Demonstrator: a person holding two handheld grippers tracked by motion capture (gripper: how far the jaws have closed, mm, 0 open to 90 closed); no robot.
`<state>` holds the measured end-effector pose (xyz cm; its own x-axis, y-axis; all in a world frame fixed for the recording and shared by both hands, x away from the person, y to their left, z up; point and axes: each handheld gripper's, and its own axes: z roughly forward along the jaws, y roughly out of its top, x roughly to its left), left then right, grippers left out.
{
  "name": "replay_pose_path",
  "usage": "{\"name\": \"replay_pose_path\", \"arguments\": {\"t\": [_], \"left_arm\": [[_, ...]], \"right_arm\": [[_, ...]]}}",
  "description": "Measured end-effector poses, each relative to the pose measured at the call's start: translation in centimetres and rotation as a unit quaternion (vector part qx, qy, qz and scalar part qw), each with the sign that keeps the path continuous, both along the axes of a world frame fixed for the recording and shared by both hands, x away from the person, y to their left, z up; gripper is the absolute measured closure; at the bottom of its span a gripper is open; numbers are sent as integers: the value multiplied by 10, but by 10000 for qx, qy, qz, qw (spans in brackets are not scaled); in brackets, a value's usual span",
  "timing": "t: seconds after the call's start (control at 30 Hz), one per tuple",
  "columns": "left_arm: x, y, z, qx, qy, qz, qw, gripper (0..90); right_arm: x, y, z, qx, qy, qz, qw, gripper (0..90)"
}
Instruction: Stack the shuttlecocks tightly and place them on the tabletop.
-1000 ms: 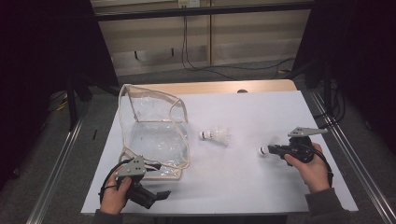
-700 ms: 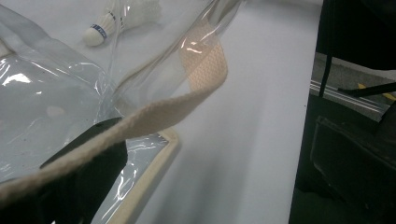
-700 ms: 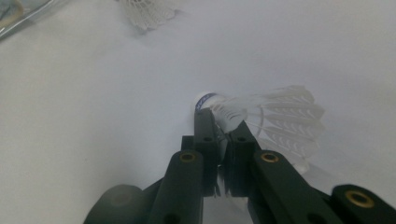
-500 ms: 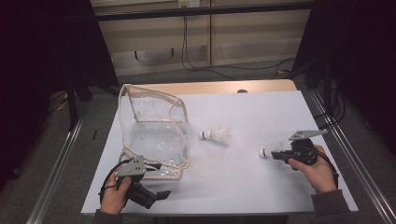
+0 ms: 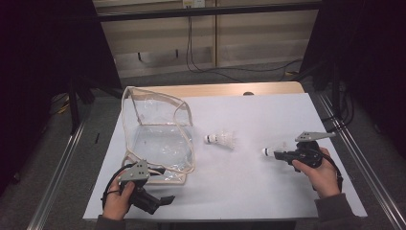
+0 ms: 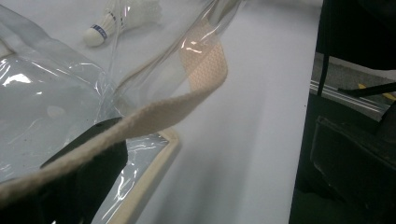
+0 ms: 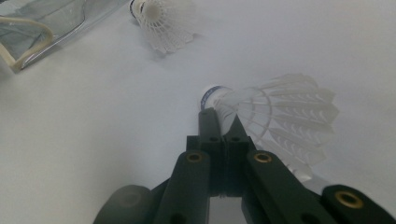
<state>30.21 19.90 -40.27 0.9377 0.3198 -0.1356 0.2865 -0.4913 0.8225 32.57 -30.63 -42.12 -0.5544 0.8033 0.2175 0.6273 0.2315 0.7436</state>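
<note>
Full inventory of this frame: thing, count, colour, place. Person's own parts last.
shuttlecock: 2, white; one loose mid-table just right of the bag, one pinched near its cork end in the right gripper, over the right side of the table.
clear bag: 1, transparent plastic with cream trim, left half of the table, mouth standing open.
bag strap: 1, cream webbing, lies across the left gripper's jaw.
table: 1, white top.
cables: several, black, on the floor behind the table.
left gripper: 1, black with grey plate, near left table edge, by the bag's front corner.
right gripper: 1, black with grey plate, shut on a shuttlecock.
hands: 2, left and right, one per gripper.
</note>
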Motion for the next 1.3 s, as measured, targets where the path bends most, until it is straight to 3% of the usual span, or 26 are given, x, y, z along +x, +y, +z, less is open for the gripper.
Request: {"name": "replay_pose_path", "arguments": {"t": [0.27, 1.13, 1.3], "left_arm": [[0, 0, 0, 0, -3, -6, 10000, 39], [-3, 1, -1, 28, -23, 30, 10000, 41], [-4, 1, -1, 11, -18, 46, 10000, 40]], "right_arm": [[4, 5, 3, 74, -171, 25, 9998, 899], [14, 19, 4, 213, -352, -31, 9991, 899], [15, 20, 4, 337, -347, -33, 9988, 899]]}}
